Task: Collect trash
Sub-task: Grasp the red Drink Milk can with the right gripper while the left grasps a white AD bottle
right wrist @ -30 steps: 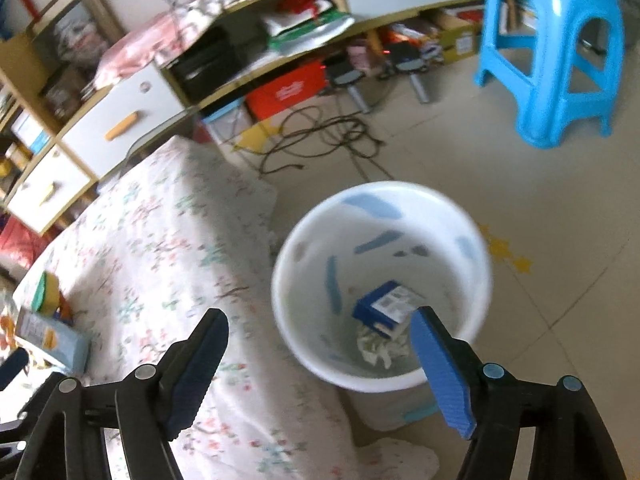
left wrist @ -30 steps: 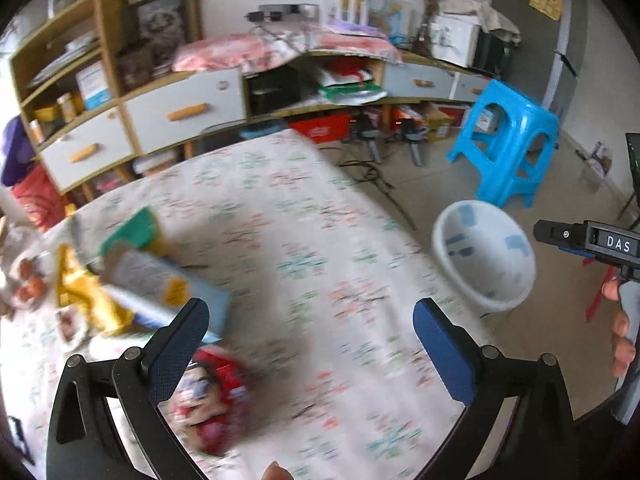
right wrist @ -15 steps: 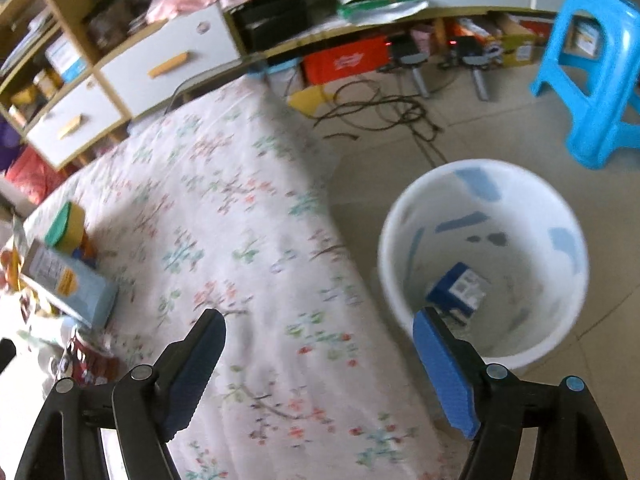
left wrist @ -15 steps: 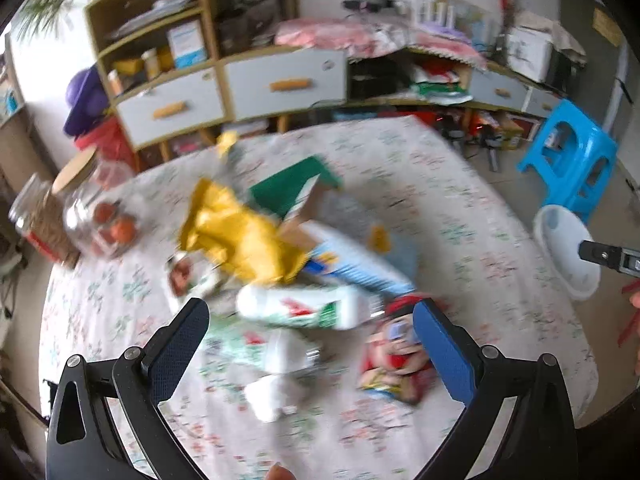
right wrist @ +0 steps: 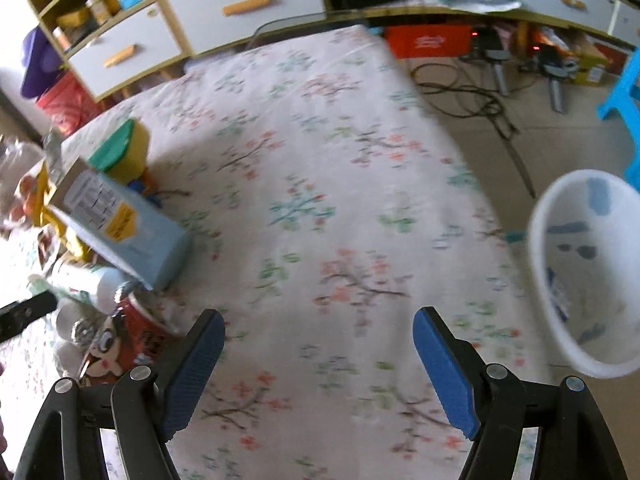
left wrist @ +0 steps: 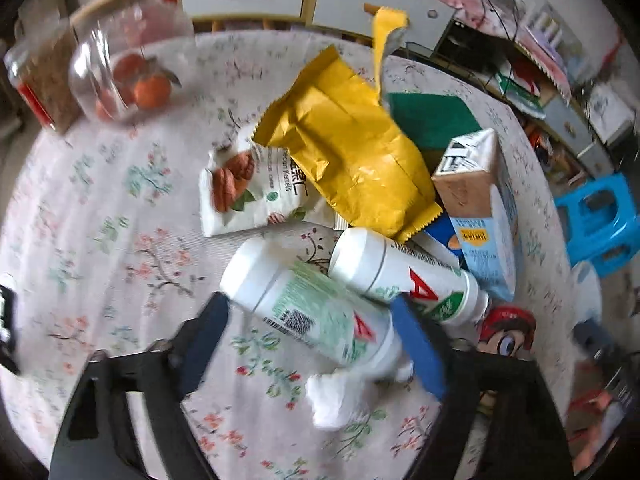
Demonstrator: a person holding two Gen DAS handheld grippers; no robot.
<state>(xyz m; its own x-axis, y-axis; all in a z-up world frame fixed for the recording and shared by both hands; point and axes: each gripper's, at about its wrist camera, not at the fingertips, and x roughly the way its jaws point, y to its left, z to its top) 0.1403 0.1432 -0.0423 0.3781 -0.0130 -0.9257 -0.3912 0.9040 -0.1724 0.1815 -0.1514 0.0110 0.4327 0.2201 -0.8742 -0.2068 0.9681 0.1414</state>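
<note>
A pile of trash lies on the floral tablecloth [left wrist: 120, 248]. In the left wrist view my left gripper [left wrist: 312, 320] is open, its fingers on either side of a white bottle [left wrist: 316, 312] lying flat. A second white bottle [left wrist: 404, 276], a yellow bag [left wrist: 352, 152], a nut packet [left wrist: 252, 192], a blue carton [left wrist: 484, 216], a red cartoon packet [left wrist: 506, 330] and crumpled tissue [left wrist: 340, 396] lie around it. My right gripper [right wrist: 320, 356] is open and empty over bare cloth. The white bin [right wrist: 588, 268] stands on the floor at the right.
A glass jar of oranges [left wrist: 124, 76] and a brown jar [left wrist: 40, 80] stand at the table's far left. A blue stool [left wrist: 600, 220] stands on the floor beyond the table's right edge. Drawers and shelves [right wrist: 180, 32] line the wall, with cables [right wrist: 480, 96] on the floor.
My left gripper has swung from the table's edge to the trash pile and come down around the white bottle. My right gripper has moved from above the bin to over the table.
</note>
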